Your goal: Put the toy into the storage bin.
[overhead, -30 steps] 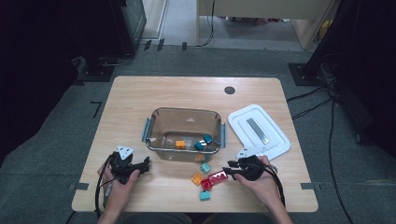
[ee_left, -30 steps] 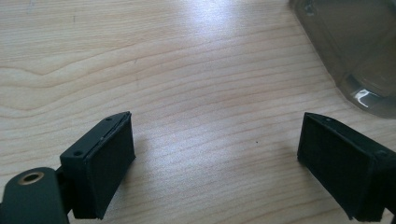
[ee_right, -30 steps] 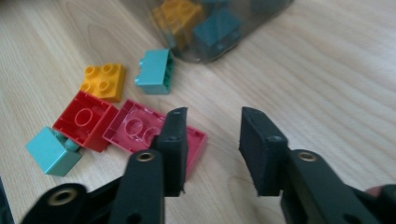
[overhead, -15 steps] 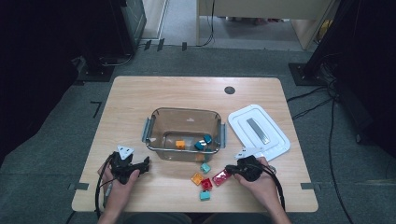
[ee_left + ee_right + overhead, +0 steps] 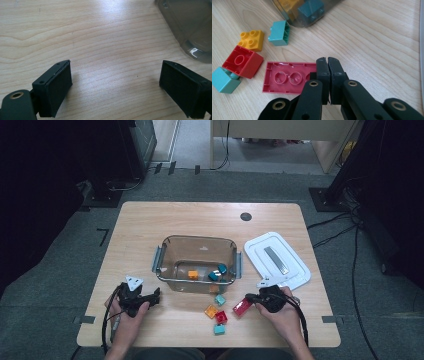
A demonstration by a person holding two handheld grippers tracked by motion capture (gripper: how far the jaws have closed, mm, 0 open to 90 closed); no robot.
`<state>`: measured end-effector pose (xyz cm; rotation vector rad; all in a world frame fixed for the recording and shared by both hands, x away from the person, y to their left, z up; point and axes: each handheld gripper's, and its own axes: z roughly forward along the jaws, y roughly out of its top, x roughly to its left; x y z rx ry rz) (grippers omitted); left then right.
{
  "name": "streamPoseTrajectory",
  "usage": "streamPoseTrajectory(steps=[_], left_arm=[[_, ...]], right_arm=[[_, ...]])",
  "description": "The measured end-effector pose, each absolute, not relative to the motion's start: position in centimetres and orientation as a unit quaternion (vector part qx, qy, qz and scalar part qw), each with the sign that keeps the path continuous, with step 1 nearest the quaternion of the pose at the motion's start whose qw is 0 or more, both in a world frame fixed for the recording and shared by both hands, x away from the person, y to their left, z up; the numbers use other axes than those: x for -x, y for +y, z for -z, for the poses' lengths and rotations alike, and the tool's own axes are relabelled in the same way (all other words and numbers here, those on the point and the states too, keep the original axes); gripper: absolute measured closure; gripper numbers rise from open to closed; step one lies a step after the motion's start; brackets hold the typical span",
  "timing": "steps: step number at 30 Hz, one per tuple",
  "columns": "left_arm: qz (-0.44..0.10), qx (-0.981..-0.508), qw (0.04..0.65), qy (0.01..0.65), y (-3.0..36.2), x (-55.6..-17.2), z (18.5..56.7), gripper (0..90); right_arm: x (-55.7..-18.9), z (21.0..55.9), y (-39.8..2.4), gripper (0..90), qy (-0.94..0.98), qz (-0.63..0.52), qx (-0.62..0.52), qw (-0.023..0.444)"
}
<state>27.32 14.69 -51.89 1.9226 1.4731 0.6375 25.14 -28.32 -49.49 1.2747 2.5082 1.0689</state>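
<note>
Near the desk's (image 5: 150,225) front edge, right gripper (image 5: 327,62) fingers pinch the long red brick's (image 5: 287,77) wall.
Its own view shows this; left gripper (image 5: 115,82) fingers gape wide over bare wood.

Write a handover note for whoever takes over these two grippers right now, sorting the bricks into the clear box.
Left gripper: open, idle over bare table beside the clear box.
Right gripper: shut at the end of the long red brick, which lies hollow side up; a firm grip isn't certain.
Done: one orange brick and teal pieces are in the box. The white lid is off, to its right.
Left: the long red brick, small orange, square red and two teal bricks, probably then the lid.
</note>
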Motion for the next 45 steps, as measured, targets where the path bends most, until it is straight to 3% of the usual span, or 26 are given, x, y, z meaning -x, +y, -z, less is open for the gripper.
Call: streamPoseTrajectory(steps=[21, 45], left_arm=[[-0.242, -0.729, 0.313, 0.559, 14.7, -27.3, 51.9, 10.6], [-0.243, -0.729, 0.313, 0.558, 14.7, -27.3, 51.9, 10.6]], right_arm=[[-26.0, 45.7, -30.5, 90.0, 0.829, -0.358, -0.419, 0.09], [-28.7, 36.5, -29.9, 90.0, 0.849, -0.352, -0.38, 0.104]])
